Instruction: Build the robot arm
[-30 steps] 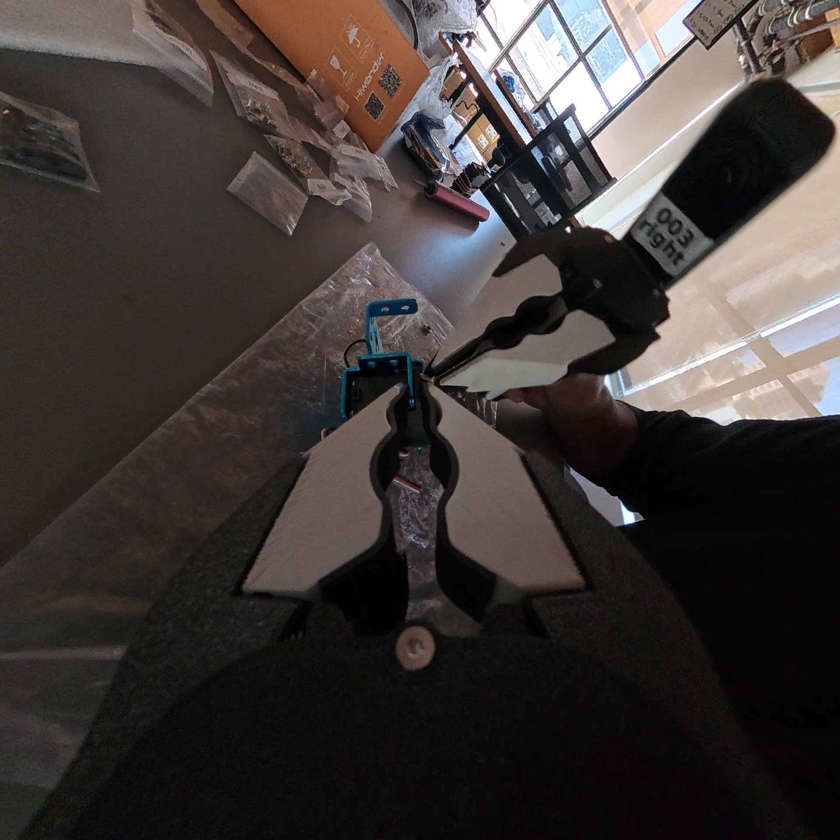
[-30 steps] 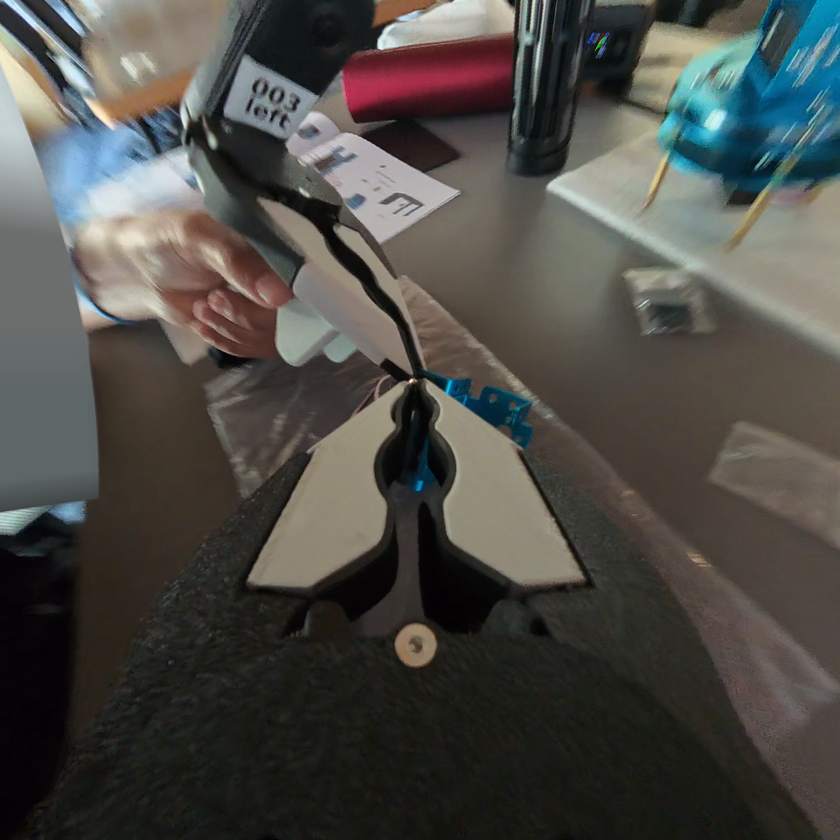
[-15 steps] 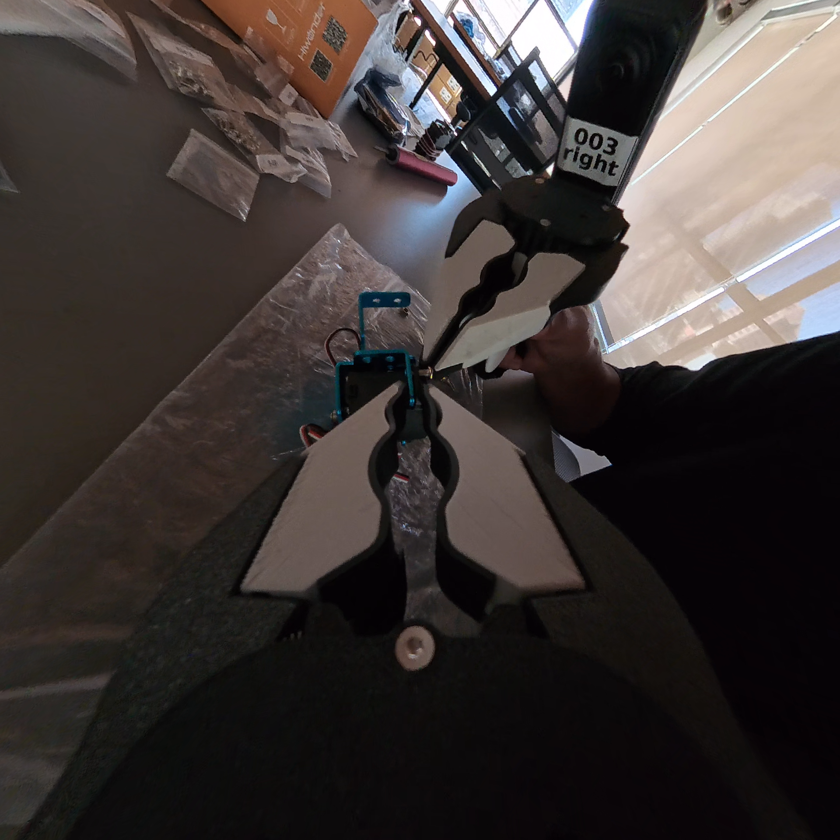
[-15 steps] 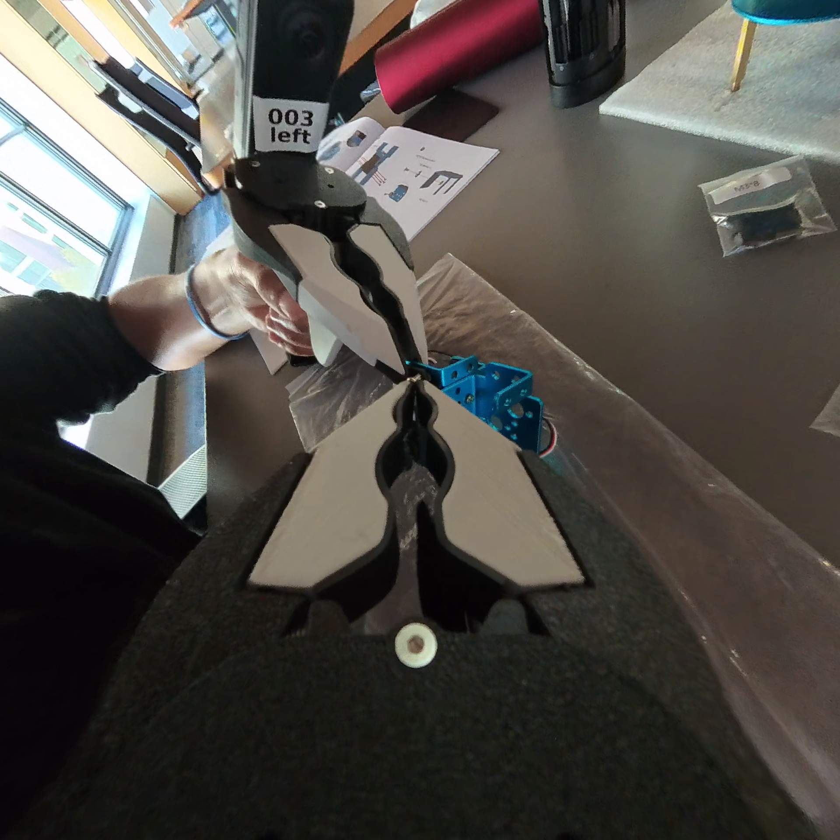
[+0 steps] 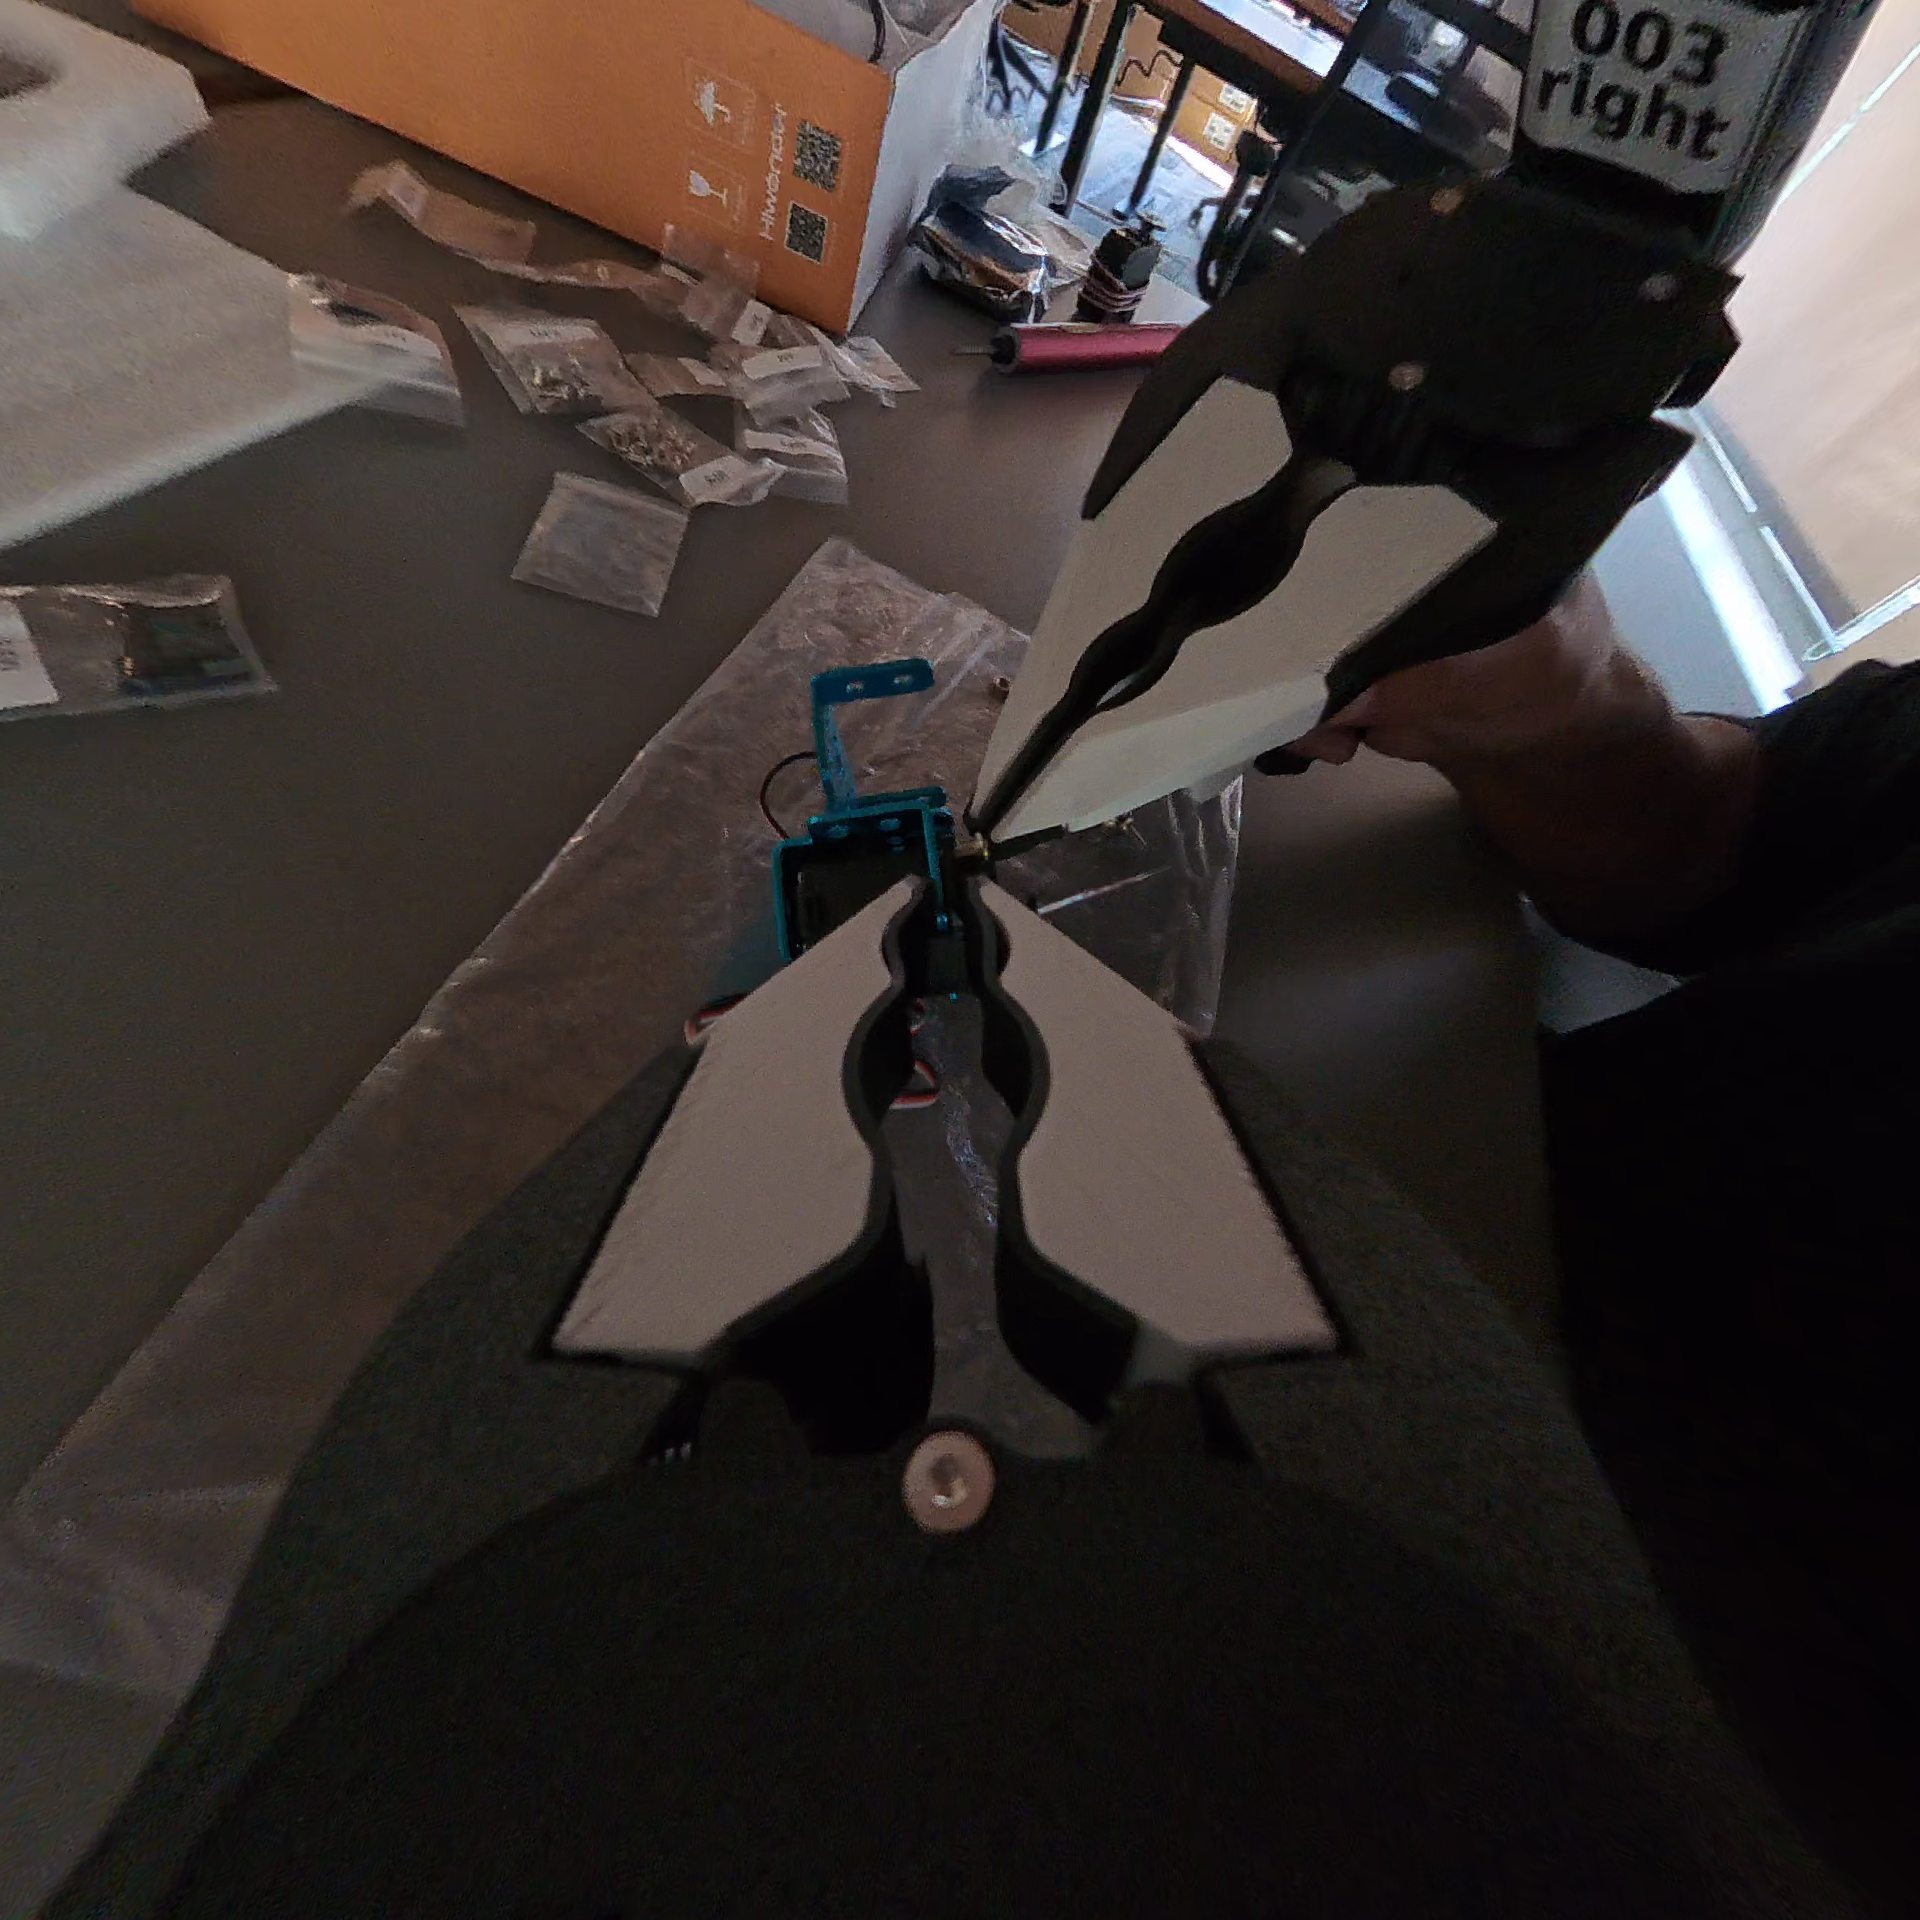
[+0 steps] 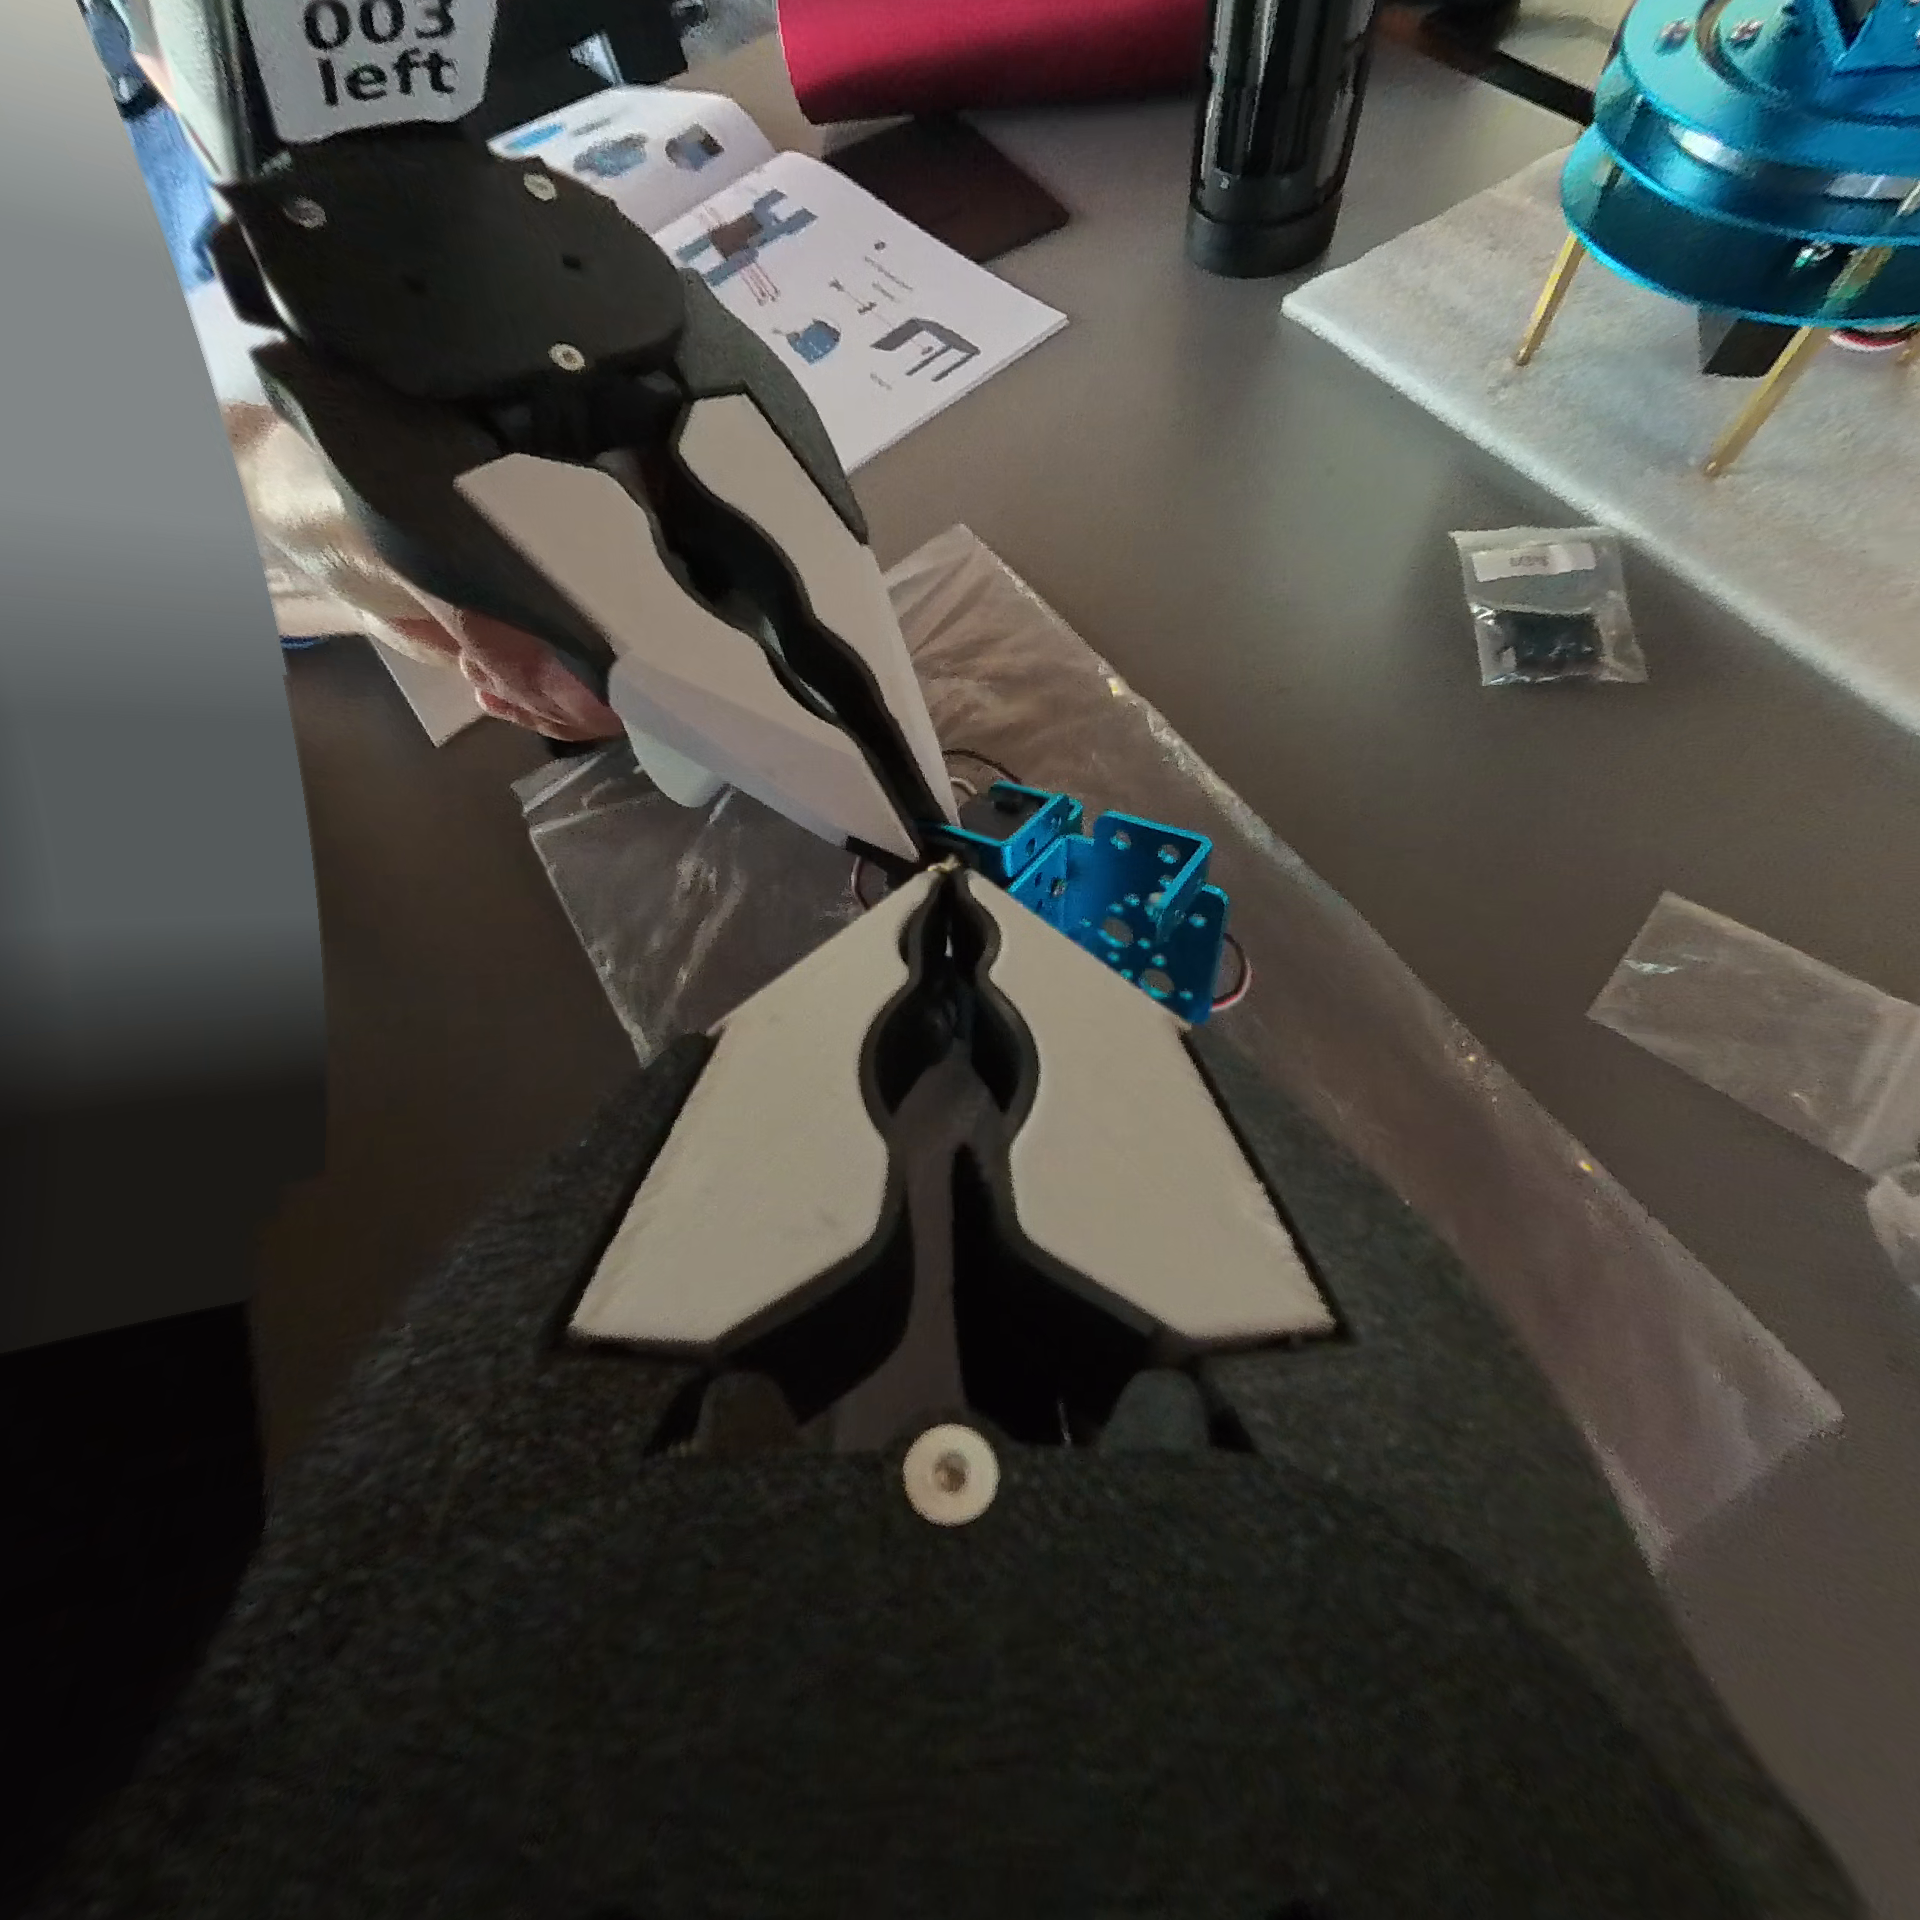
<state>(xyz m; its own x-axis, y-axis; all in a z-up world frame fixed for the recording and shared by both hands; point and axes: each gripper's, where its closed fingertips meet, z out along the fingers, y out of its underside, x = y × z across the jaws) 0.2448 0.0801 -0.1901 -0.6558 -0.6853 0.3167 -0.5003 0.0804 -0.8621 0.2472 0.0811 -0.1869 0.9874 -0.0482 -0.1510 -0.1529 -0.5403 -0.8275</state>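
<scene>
Left wrist view: left gripper (image 5: 943, 899) apparently clamps blue bracket (image 5: 868, 831).

A plastic sheet (image 5: 582, 997) lies on the desk (image 5: 260, 831), and a bracket assembly (image 6: 1117, 904) sits on it between both tongs — left tongs (image 5: 945, 894) before it, right tongs (image 6: 948, 881) meeting them tip to tip. Small bags (image 5: 665, 436) lie behind; a box (image 5: 582, 114) farther back.

orange box (image 5: 582, 114) | parts bags (image 5: 623, 416) | open manual (image 6: 831, 270) | black cylinder (image 6: 1273, 125)
</scene>
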